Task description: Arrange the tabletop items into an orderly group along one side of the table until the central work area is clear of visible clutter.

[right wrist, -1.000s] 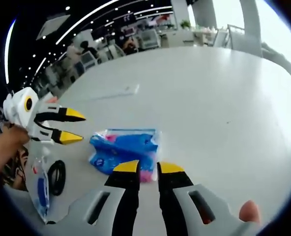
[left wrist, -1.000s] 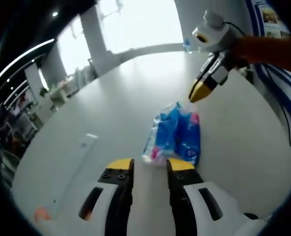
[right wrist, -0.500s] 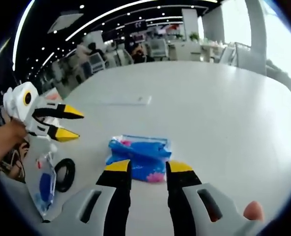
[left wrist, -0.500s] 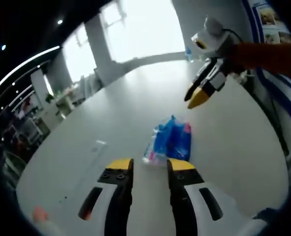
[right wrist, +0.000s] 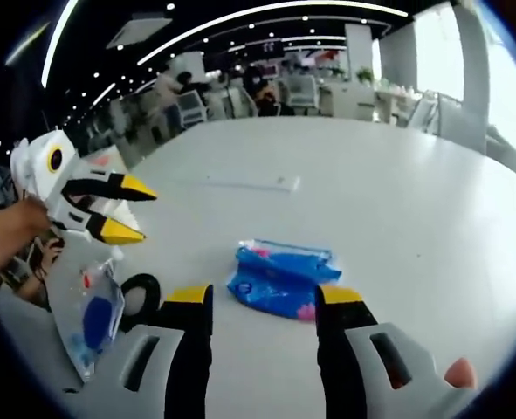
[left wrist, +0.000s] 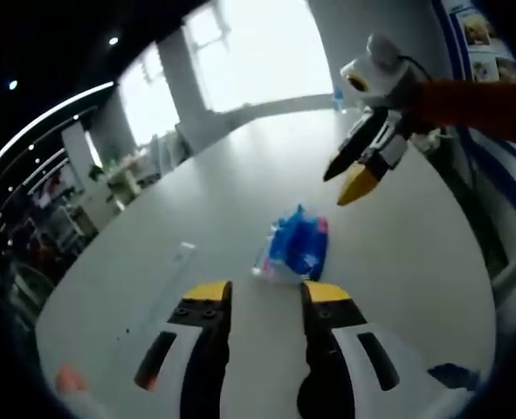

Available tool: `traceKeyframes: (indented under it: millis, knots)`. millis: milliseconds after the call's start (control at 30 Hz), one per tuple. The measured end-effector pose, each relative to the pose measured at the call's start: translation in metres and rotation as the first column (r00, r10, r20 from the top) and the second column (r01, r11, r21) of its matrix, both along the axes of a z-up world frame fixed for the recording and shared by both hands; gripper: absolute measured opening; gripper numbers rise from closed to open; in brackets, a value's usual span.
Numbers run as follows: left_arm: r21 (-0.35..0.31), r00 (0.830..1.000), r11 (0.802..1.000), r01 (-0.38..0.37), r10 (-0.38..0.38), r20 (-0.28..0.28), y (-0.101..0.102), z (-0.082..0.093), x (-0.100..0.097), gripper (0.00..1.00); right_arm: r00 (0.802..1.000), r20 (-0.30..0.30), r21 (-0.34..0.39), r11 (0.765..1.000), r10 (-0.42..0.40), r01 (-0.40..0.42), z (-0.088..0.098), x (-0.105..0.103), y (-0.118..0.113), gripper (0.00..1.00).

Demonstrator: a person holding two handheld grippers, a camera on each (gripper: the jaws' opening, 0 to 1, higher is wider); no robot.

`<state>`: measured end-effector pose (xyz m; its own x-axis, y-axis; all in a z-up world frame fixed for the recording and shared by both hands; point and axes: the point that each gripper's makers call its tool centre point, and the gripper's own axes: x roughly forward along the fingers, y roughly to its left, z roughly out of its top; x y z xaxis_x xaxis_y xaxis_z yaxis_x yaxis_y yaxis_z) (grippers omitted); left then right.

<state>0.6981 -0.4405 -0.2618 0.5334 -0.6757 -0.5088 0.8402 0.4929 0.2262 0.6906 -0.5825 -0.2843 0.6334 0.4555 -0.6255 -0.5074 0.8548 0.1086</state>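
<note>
2 grippers are hovering over the counter (right wrist: pixel 397 192); we are holding both sets of fingers apart and empty. The blue packet (right wrist: pixel 281 279) is lying just ahead of our right gripper (right wrist: pixel 264 298), long axis across its fingers, nearer than our left gripper (left wrist: pixel 259 293).

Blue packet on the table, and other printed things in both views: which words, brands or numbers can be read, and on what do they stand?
No text can be read.
Blue packet: white and pink print, too blurred to read.
Clear bag with a blue patch: markings too small to read.
Wall posters in the left gripper view: too small and blurred.
Flat white strip on the table: no print visible.
</note>
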Motion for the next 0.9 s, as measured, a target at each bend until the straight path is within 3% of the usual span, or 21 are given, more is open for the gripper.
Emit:
traceKeyframes:
  millis: [267,333,633,900]
  knots:
    - [-0.025,0.999,0.999,-0.036,0.036,-0.02,0.017,0.009,-0.021,0.5,0.999,0.002,-0.011,0.999,0.047,-0.047,0.003,-0.019,0.017,0.54]
    - [-0.057,0.998,0.997,-0.051,0.048,-0.05,0.019,0.012,-0.027,0.55,0.998,0.006,-0.014,0.998,0.056,-0.056,0.004,-0.023,0.021,0.54]
    - [-0.067,0.991,0.992,-0.108,0.102,-0.089,0.039,0.014,-0.043,0.71,0.996,0.012,-0.02,0.996,0.085,-0.085,0.011,-0.035,0.035,0.54]
    - [-0.076,0.992,0.991,-0.106,0.101,-0.078,0.046,0.022,-0.053,0.73,0.994,0.027,-0.028,0.994,0.106,-0.105,0.02,-0.044,0.045,0.54]
